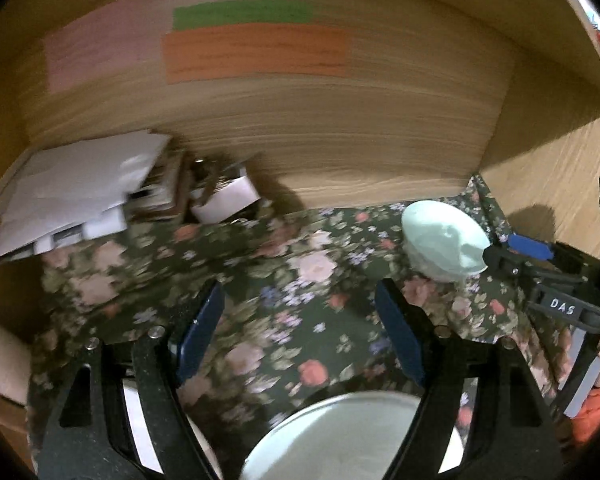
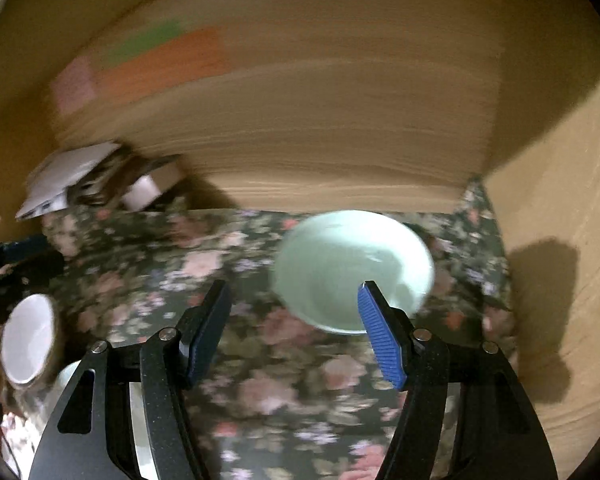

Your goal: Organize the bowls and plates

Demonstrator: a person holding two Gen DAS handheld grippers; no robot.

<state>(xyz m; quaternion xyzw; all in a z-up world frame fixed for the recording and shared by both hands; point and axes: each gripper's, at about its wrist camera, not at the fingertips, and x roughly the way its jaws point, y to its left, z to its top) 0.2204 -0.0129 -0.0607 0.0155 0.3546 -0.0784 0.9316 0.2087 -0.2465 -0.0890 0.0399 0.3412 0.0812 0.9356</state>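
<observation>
looks like the right gripper [image 2: 294,332], fingers spread and empty, is lining up on the mint bowl [image 2: 352,270] at 1 o'clock; next it needs to straddle the rim. left gripper [image 1: 300,336] is spread and empty too.

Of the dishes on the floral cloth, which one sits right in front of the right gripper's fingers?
The pale green ceramic bowl near the back right corner. One finger overlaps its rim, while the white-lined cup lies far off to the left.
</observation>
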